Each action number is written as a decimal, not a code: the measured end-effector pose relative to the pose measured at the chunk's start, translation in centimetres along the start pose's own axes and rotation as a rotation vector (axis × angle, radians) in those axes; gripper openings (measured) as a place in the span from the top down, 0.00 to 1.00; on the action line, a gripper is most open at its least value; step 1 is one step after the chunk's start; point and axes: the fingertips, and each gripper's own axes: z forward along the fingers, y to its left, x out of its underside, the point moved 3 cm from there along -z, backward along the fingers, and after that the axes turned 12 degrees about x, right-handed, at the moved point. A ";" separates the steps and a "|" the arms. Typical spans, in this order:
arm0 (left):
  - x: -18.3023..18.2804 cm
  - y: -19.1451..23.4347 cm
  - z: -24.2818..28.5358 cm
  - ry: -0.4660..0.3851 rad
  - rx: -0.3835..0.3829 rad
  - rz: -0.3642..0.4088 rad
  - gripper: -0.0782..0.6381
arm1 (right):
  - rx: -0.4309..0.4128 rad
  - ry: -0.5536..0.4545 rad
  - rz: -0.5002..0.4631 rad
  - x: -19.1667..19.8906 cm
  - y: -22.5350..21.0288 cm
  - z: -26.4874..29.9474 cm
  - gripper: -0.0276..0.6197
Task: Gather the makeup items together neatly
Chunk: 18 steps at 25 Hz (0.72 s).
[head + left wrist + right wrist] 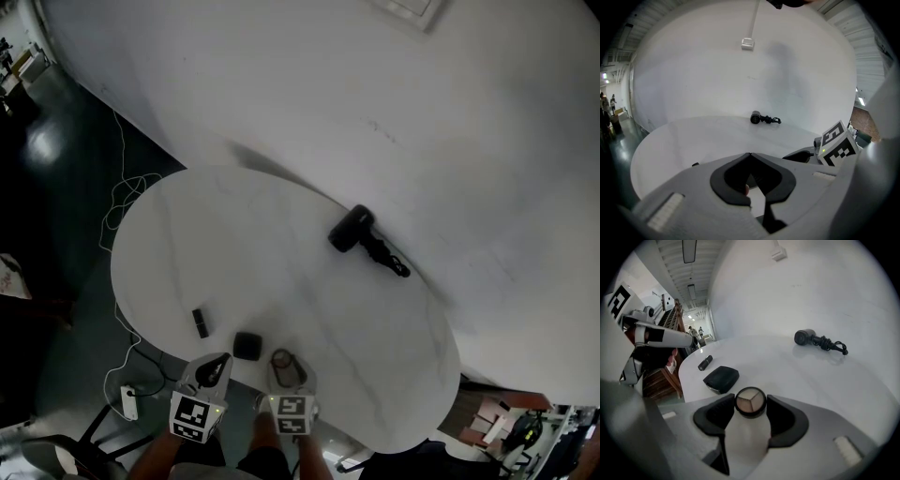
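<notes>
On the white oval table [225, 244], a round eyeshadow pot [750, 401] with three beige shades sits between the pads of my right gripper [750, 405], which is shut on it near the table's front edge. In the head view the pot [282, 359] shows at my right gripper [285, 366]. A black compact [721, 378] [247, 346] lies just left of it, and a black lipstick [705, 363] [200, 322] lies further left. My left gripper [750, 154] [217, 366] hangs over the front edge with its tips together and nothing in them.
A black hair dryer [352, 230] [755, 117] with its coiled cord [390, 257] lies at the table's far side against the white wall. A white cable [122, 199] and power strip [128, 401] lie on the dark floor to the left.
</notes>
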 end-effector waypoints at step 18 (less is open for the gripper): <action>-4.4 0.2 -1.2 -0.061 0.015 0.065 0.88 | 0.051 -0.086 0.053 -3.8 -1.2 -2.9 0.54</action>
